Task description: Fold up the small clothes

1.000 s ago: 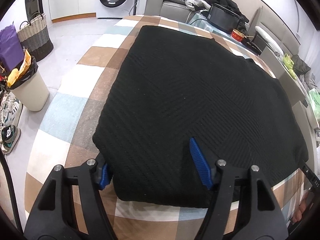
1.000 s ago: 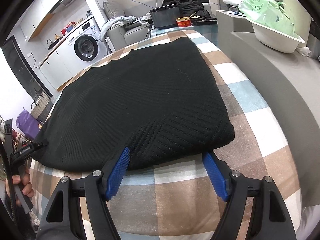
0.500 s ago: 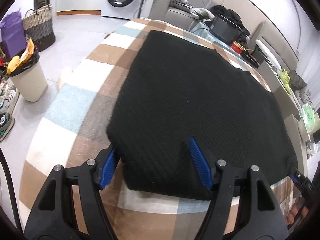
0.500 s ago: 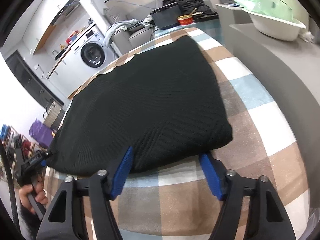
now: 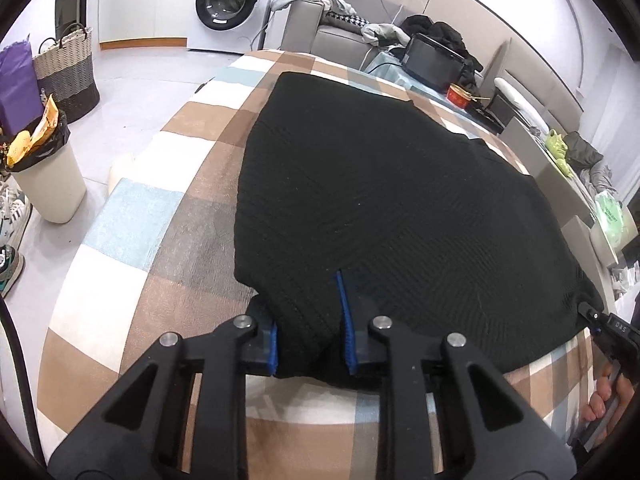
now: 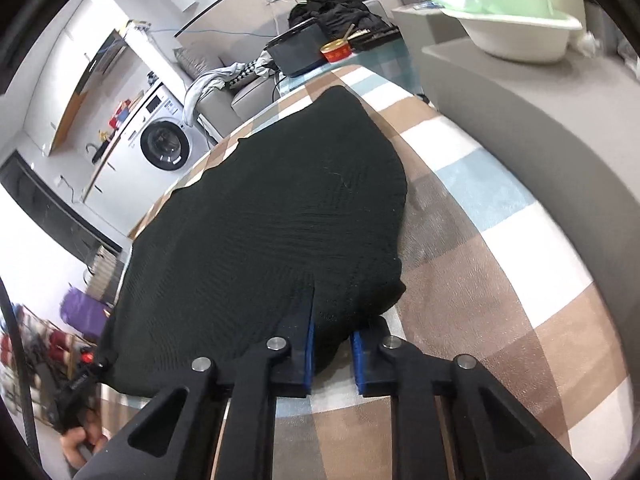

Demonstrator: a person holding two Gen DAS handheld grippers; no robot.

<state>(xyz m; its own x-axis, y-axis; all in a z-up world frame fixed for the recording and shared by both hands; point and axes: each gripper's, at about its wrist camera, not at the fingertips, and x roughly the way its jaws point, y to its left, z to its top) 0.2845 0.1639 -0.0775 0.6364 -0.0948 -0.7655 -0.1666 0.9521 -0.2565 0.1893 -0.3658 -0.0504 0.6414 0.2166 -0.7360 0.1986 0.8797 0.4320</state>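
Black knit garment (image 5: 384, 200), the only piece of clothing laid out for folding, lay flat on the checked cloth of brown, white and pale blue (image 5: 132, 248) that covered the tabletop, and I counted one of it and two grippers at work on it. My left gripper (image 5: 310, 322) came in low over the near edge, its two blue-padded fingers (image 5: 347, 332) drawn narrow and pinching a bunched fold of the near left corner, so that the knit rose in a small ridge between them. My right gripper (image 6: 332, 336) did the same at the near right corner, its two blue fingers (image 6: 308, 344) closed narrow on a gathered lump of fabric, with the camera rolled so that the tabletop ran off at a slant. Each camera caught the other tool at the far end of the near hem: in the left view the right gripper's black body touched the corner at the frame's right edge, with my right hand (image 5: 604, 404) below it; in the right view the left gripper sat at the lower left edge against the other corner. Beyond the tabletop I counted one washing machine (image 5: 230, 0), one woven basket (image 5: 66, 68) and one lined bin (image 5: 46, 172) on the floor.
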